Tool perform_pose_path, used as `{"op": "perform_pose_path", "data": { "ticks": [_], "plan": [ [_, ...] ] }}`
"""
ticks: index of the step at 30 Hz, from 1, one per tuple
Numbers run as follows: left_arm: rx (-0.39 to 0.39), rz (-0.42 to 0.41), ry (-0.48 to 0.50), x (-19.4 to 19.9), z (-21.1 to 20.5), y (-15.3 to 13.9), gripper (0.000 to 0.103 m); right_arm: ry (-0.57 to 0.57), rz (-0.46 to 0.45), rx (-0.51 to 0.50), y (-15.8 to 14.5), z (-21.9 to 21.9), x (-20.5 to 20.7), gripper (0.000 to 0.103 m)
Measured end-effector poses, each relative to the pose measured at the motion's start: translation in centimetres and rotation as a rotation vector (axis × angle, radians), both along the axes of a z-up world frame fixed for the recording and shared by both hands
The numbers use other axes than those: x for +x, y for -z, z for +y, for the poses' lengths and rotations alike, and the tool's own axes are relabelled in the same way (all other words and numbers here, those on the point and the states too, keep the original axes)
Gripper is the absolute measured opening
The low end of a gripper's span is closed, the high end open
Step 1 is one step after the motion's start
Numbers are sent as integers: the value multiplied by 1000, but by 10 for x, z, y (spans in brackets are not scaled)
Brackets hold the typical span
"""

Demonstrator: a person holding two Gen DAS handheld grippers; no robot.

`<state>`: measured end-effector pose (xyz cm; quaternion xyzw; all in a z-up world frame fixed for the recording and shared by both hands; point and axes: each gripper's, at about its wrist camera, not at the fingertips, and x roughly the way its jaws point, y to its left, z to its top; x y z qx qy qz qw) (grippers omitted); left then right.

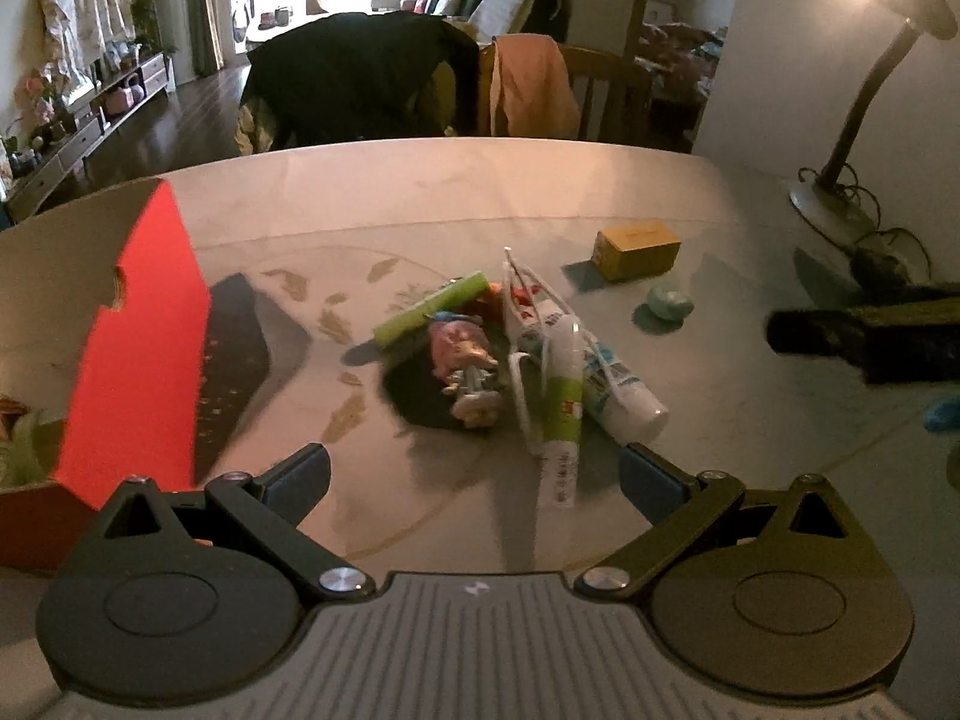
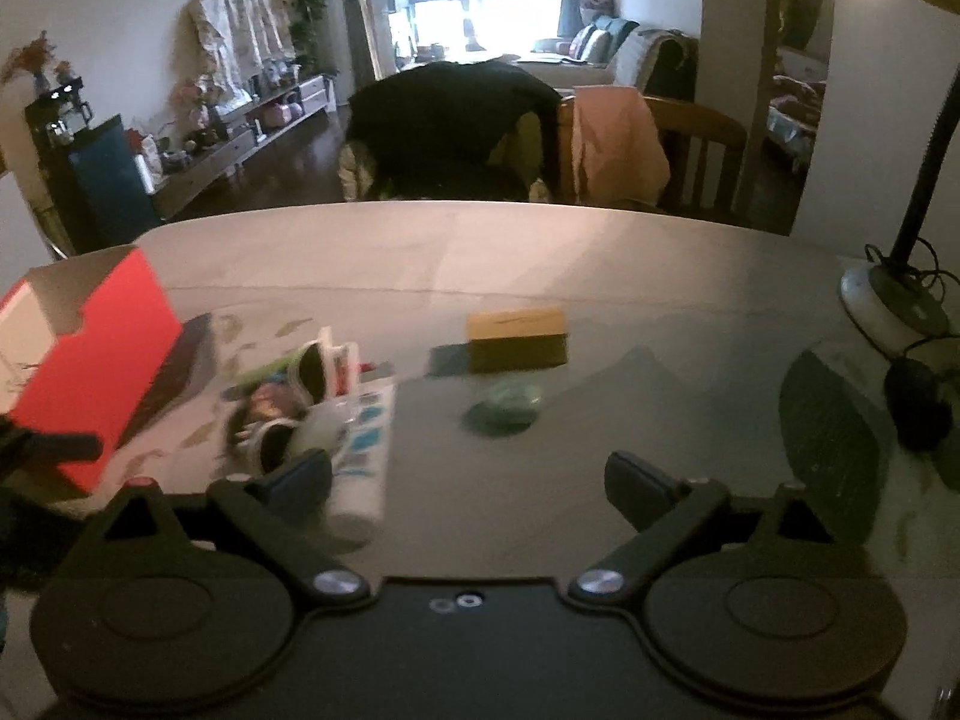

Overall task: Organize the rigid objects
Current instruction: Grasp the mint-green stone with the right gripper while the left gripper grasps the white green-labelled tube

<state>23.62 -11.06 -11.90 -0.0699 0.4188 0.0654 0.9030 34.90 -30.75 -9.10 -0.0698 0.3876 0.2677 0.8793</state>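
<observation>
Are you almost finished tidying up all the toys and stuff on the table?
Not yet, it has barely begun. Nothing looks put away: the doll, green tube, white bottle and sunglasses lie heaped together, with the yellow box and teal egg-shaped thing apart. The left gripper and right gripper are open and hold nothing. The red box stands open alongside.
</observation>
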Motion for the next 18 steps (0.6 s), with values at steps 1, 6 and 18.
{"op": "perform_pose_path", "data": {
  "ticks": [1,6,18],
  "plan": [
    [-3,-2,-2,3,-2,3,103,1,0,-5,3,0,6,97],
    [11,18,-14,16,-10,20,103,-2,9,-28,21,7,35,94],
    [23,51,-3,34,-22,48,102,-44,27,-92,58,30,74,81]
  ]
}}
